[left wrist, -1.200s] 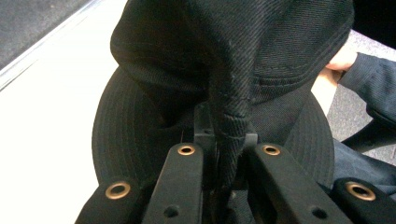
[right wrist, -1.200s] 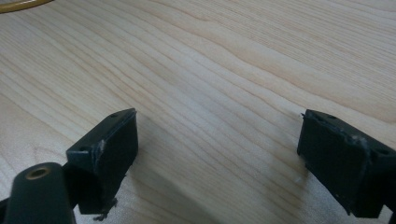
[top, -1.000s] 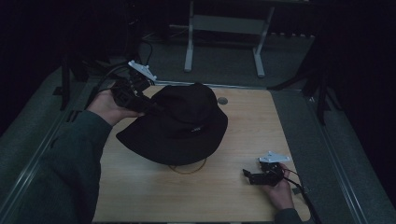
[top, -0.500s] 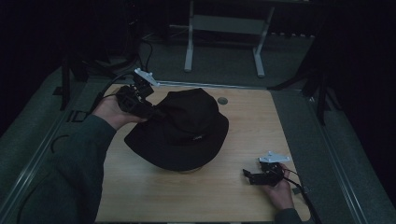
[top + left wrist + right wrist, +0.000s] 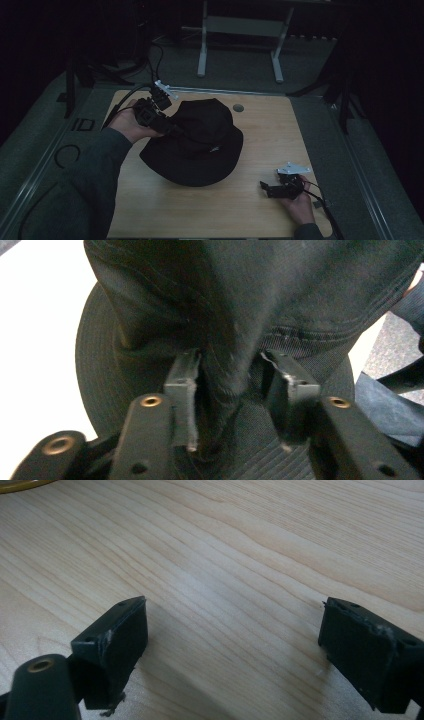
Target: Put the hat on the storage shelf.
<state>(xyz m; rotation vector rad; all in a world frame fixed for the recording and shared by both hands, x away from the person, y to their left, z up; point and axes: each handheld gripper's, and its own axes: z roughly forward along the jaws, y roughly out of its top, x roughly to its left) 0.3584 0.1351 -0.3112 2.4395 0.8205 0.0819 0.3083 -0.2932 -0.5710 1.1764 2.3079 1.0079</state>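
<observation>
A black bucket hat (image 5: 197, 142) lies on the wooden table (image 5: 265, 135), left of the middle. My left gripper (image 5: 169, 124) reaches in from the hat's far left side. In the left gripper view a fold of the hat's crown (image 5: 260, 290) is pinched between its jaws, and the left gripper (image 5: 230, 382) is shut on it. My right gripper (image 5: 264, 189) rests low on the table near the front right, apart from the hat. In the right gripper view the right gripper (image 5: 232, 630) stands open over bare wood.
A round grommet (image 5: 238, 107) sits in the table behind the hat. Beyond the far edge stands a grey metal frame (image 5: 240, 25) on dark floor. Black cables (image 5: 125, 97) trail off the table's left corner. A thin yellow edge (image 5: 20, 484) shows ahead of the right gripper.
My left hand and gripper have shifted right and slightly nearer, pulling the hat's left brim with them. The right gripper has stayed still.
</observation>
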